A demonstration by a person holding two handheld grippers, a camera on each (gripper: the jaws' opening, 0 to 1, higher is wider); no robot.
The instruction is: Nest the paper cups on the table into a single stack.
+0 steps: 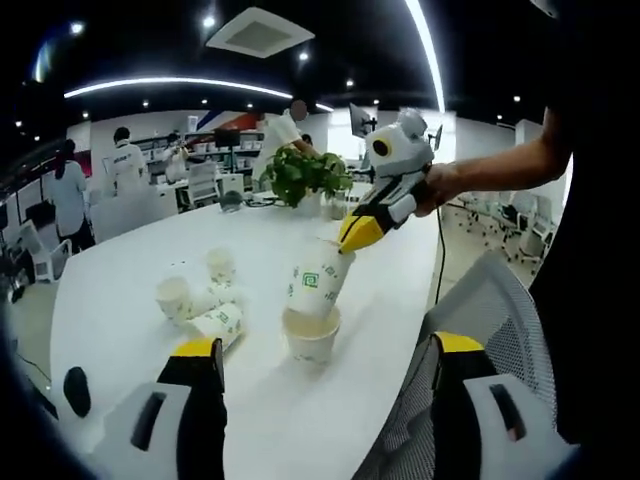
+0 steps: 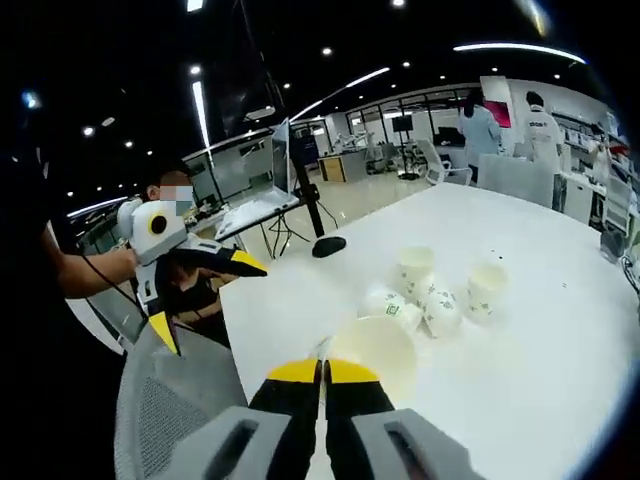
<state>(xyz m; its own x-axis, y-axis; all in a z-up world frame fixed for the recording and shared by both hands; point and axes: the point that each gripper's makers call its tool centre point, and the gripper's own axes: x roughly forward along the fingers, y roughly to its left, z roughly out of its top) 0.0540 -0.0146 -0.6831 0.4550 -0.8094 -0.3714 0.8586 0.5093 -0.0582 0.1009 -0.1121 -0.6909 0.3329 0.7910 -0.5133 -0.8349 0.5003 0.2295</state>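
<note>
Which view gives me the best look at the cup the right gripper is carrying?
The left gripper view: it shows the held cup side-on, tilted, pinched at its rim by the right gripper just above an upright cup on the table. The right gripper view shows mainly its open mouth just past the shut jaws.

Two facing gripper-mounted views from opposite sides of the white table (image 1: 130,300), sharing its scattered paper cups (image 2: 440,300).
</note>
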